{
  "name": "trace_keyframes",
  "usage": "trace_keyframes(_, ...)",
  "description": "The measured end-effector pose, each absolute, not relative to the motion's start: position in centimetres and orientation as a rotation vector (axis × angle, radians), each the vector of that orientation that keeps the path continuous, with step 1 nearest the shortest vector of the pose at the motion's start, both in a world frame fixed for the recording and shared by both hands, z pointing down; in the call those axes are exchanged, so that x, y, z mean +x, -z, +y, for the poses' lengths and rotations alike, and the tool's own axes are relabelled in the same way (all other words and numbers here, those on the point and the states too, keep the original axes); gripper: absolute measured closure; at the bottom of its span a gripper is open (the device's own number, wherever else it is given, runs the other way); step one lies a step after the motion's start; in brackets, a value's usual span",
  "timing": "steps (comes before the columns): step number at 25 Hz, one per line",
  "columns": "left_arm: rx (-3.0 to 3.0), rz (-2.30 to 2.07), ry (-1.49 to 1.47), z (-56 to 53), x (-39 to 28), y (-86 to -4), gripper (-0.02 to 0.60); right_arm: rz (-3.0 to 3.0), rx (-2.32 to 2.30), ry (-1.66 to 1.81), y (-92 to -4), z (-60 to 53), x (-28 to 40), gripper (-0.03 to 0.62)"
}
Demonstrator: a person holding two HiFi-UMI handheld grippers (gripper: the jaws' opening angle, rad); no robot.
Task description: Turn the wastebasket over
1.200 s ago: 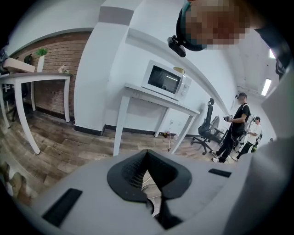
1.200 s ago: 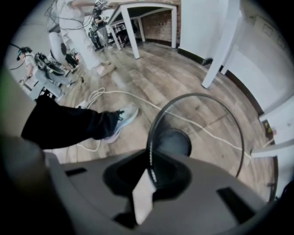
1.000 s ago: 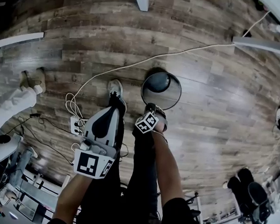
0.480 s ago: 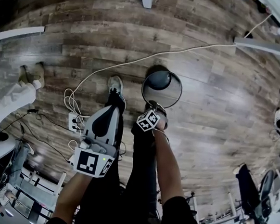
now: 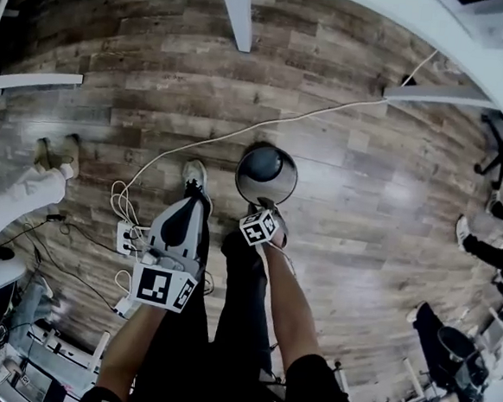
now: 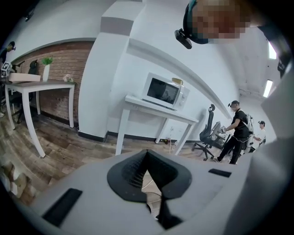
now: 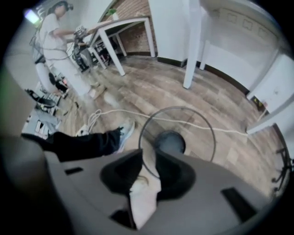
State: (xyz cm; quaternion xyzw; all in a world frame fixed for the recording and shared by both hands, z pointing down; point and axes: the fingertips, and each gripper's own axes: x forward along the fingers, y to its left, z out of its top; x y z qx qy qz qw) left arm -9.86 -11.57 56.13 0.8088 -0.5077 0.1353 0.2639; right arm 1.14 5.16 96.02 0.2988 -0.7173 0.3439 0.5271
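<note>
The wire-mesh wastebasket stands upright on the wood floor, its round rim up and its dark bottom showing inside. My right gripper hangs just above the near side of the rim, pointing steeply down. Its jaws have just been opening. In the right gripper view my right gripper is open, and the wastebasket's thin rim shows through the gap without touching the pads. My left gripper is to the left of the basket, over the person's leg. In the left gripper view my left gripper has its tips together and holds nothing.
A white cable crosses the floor behind the basket to a power strip. The person's shoe is left of the basket. White table legs stand beyond. A table with a microwave and an office chair lie ahead of the left gripper.
Both grippers have risen. My right gripper has come up off the basket's near rim, and the basket now looks smaller and further below.
</note>
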Motion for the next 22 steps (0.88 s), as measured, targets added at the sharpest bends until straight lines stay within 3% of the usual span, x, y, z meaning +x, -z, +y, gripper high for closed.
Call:
trace_keyframes(8,2.201,-1.379,-0.365,-9.3,-7.7,-49.1,0.549,-1.746,0.868,-1.021,-85.5,2.8,3.8,0.553)
trace_keyframes(22,2.304,-1.333,-0.353,-7.7,-7.2,-39.5,0.549,-1.787,1.227,-1.146,-66.8,-0.4,7.6,0.562)
